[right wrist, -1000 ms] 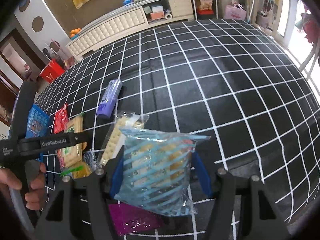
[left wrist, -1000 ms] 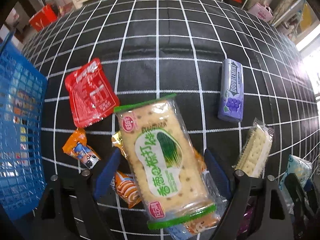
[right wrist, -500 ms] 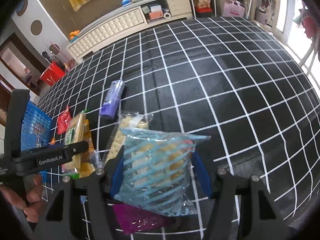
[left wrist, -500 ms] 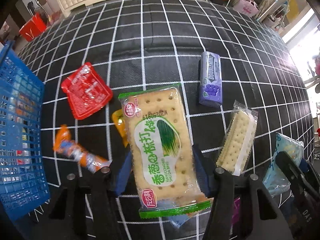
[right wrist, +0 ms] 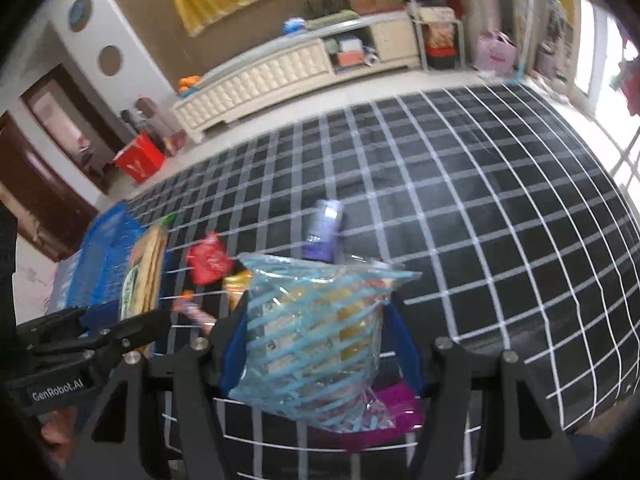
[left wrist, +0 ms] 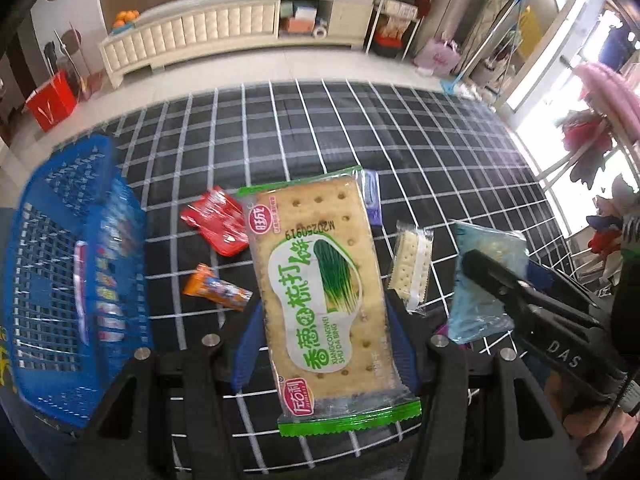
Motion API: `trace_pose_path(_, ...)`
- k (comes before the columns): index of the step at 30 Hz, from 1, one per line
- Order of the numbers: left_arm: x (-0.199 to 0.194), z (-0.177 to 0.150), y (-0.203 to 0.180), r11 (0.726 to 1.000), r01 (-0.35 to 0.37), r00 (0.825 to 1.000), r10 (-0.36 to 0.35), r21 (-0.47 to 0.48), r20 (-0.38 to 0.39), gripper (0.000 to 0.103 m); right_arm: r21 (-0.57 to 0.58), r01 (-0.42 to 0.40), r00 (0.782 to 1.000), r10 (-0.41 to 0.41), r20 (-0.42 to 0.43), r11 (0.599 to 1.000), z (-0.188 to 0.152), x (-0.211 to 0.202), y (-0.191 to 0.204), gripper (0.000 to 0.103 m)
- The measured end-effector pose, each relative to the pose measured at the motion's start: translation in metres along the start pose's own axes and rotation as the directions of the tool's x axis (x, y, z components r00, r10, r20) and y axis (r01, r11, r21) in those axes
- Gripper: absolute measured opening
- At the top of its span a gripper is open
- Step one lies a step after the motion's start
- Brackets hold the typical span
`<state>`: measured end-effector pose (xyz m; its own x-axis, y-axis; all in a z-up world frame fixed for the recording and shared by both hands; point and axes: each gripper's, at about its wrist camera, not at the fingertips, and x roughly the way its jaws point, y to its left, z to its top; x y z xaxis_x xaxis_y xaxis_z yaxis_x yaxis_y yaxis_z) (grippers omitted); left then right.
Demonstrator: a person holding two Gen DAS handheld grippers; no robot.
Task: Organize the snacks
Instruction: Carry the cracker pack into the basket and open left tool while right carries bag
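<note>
My left gripper (left wrist: pixel 324 344) is shut on a green-edged cracker pack (left wrist: pixel 320 288) and holds it above the checked cloth. The pack also shows edge-on in the right wrist view (right wrist: pixel 142 276). My right gripper (right wrist: pixel 320 344) is shut on a blue-striped snack bag (right wrist: pixel 316 336), also seen at the right of the left wrist view (left wrist: pixel 486 280). A blue basket (left wrist: pixel 76 264) stands at the left, with packets inside. On the cloth lie a red pouch (left wrist: pixel 218 220), an orange candy bar (left wrist: pixel 218 288), a small cracker pack (left wrist: pixel 412 264) and a purple gum pack (right wrist: pixel 324 228).
A magenta packet (right wrist: pixel 394 400) lies under the right gripper. The black checked cloth (right wrist: pixel 480 220) stretches far and right. A cream cabinet (left wrist: pixel 208 36) and a red box (left wrist: pixel 52 100) stand on the floor beyond the cloth.
Both grippers have risen and tilted up with their packs, so the room beyond the cloth now shows. The basket now sits closer to the left gripper.
</note>
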<state>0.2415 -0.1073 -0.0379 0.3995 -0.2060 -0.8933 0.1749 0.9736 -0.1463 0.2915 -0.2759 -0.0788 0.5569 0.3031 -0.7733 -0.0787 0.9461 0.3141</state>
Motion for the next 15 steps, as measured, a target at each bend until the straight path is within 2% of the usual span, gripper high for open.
trace_pose_path(7, -0.04, -0.007, 0.062, 0.999, -0.038, 0.997, 0.039, -0.019, 0.062, 0.054, -0.129, -0.072, 0.997, 0.074, 0.01, 0.989, 0.005, -0.004, 0.079, 0.067)
trace_pose_path(10, -0.056, -0.008, 0.099, 0.998, -0.049, 0.996, 0.052, -0.045, 0.076, 0.054, -0.164, -0.109, 0.994, 0.111, 0.0, 0.98, 0.005, 0.002, 0.106, 0.067)
trace_pose_path(15, -0.068, -0.016, 0.14, 0.992, -0.089, 0.992, 0.096, -0.088, 0.077, 0.054, -0.201, -0.165, 0.986, 0.164, -0.026, 0.965, 0.006, 0.021, 0.147, 0.067)
